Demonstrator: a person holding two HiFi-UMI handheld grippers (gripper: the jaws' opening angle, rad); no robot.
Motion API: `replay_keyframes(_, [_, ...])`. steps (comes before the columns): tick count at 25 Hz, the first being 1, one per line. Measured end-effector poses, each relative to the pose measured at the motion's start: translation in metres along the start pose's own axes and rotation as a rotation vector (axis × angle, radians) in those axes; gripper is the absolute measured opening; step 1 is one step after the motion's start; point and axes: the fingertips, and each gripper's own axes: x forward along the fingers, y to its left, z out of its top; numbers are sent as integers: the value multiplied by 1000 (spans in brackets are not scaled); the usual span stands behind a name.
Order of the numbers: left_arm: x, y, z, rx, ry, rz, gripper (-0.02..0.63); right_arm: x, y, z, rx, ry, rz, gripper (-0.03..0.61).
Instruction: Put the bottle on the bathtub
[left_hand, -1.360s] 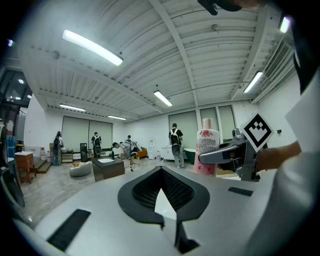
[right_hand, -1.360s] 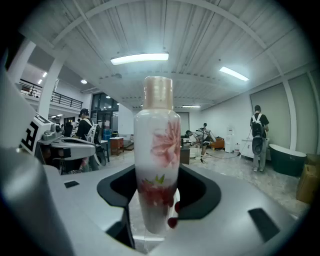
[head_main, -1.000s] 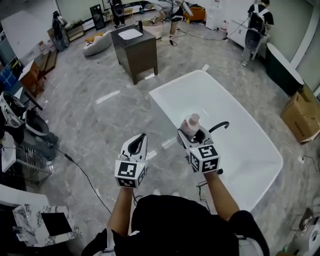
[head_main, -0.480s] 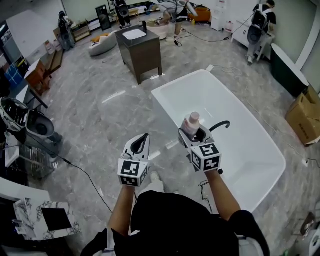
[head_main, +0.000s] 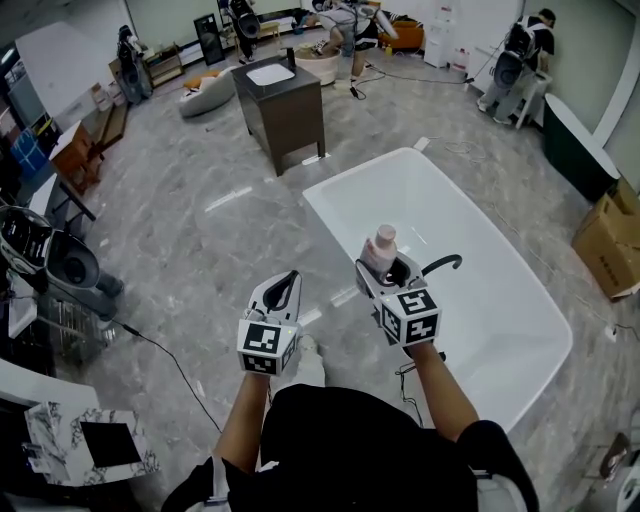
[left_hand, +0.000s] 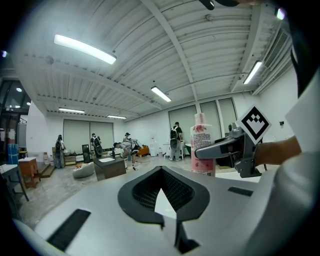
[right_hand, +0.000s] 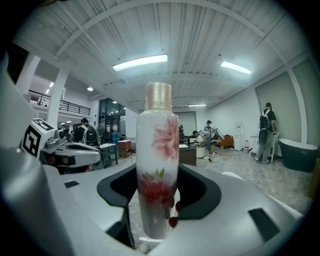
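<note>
A white bottle with red flowers and a pale cap (right_hand: 157, 160) stands upright between the jaws of my right gripper (head_main: 385, 268), which is shut on it. In the head view the bottle (head_main: 380, 248) sits above the near left rim of the white bathtub (head_main: 340, 223). The left gripper view shows the same bottle (left_hand: 202, 145) off to the right. My left gripper (head_main: 282, 291) hangs over the floor left of the tub, shut with nothing in it.
A black faucet (head_main: 441, 265) curves over the tub beside the right gripper. A dark cabinet with a white basin (head_main: 280, 98) stands further off. A cardboard box (head_main: 610, 245) lies at right, a cable (head_main: 165, 352) crosses the floor at left, and people work at the back.
The view has drifted slightly; both grippers and the bottle keep nearly the same place over the tub's near rim. A foot has come into view below the left gripper.
</note>
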Motion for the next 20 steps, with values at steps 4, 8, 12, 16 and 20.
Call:
replay_keyframes(4, [21,16,0,-10,-4,-4,12,23,-10,1,1,11,-6,242])
replay_keyframes(8, [52,42,-2,-13,-1,-14,12,58,-22,6,6,14,-15,242])
replay_keyframes(12, [89,69,3,-29,6,-21,12,98,-41,14,4,33,-29,242])
replay_keyframes(16, [127,105,7,-29,5,-41,12,143,-54,27,5,44,-41,242])
replay_keyframes(20, [158,147,10,-40,15,-51,12,192,-61,39,12,59,-57,242])
